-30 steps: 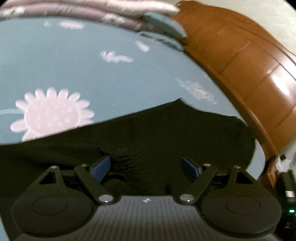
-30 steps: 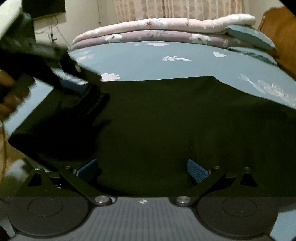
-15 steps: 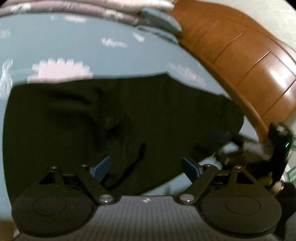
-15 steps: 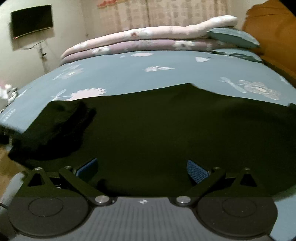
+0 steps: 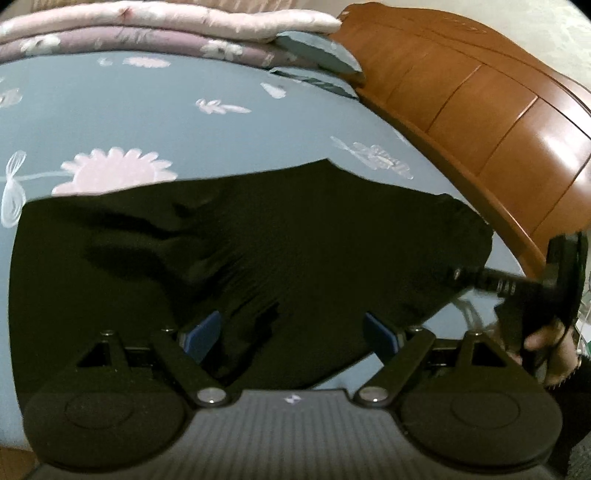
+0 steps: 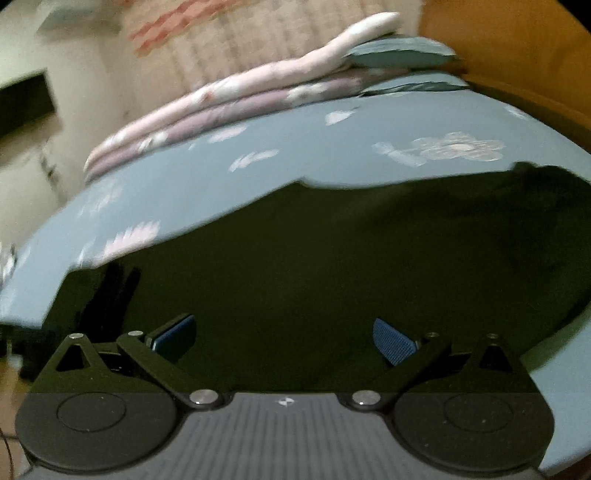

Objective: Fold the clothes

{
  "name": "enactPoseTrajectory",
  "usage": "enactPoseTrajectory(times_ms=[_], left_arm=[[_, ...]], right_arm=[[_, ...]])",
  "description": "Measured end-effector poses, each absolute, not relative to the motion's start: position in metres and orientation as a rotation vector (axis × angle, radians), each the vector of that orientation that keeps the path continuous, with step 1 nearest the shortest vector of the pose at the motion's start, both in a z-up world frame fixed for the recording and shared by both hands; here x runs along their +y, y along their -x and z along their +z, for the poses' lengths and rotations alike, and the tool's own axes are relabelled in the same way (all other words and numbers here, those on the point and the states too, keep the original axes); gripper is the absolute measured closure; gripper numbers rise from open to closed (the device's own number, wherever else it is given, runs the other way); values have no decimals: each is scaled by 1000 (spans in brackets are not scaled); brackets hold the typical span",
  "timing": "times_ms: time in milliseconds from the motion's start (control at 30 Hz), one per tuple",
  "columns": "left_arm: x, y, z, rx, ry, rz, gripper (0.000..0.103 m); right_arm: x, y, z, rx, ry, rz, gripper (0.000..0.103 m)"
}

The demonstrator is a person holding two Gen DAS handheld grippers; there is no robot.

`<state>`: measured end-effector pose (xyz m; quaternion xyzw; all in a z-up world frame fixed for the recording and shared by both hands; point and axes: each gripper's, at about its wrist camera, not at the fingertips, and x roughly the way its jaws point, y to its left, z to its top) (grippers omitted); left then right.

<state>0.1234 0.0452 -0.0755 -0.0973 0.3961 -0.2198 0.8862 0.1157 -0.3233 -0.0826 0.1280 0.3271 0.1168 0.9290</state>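
- a black knit garment (image 5: 280,258) lies spread on a grey-blue bedsheet printed with pale pink flowers (image 5: 155,110), at the bed's near edge, wrinkled toward its left side.
- the left gripper (image 5: 291,332) hangs over the garment's near hem, jaws released wide, blue pads clear of the cloth.
- the right gripper (image 6: 284,334) sits above the garment too, jaws spread apart, gripping nothing.
- a curved brown wooden headboard (image 5: 480,103) runs along the right; folded pink and mauve quilts (image 5: 155,26) lie at the far side.
- in the left wrist view, a hand (image 5: 550,343) holds the other gripper at the right edge.
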Motion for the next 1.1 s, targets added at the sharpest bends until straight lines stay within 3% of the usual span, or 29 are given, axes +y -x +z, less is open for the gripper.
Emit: enactPoseTrajectory(times_ms=[367,667,833,1100], left_arm=[[5,-135,-62,827,181,-503,18],[-1,-133,-62,840,191,-468,18],[0,-126,-56,826,186,-481,18],[-11,-129,-56,819,189,-519,18]], right_arm=[[-415,-146,-110,685,-489,13,0],[-398,-144,-115,688,-356,-17,0],[-404,-135,-102,656,-407,6,0],[-490,-101,-74,510,-658,-3,0]])
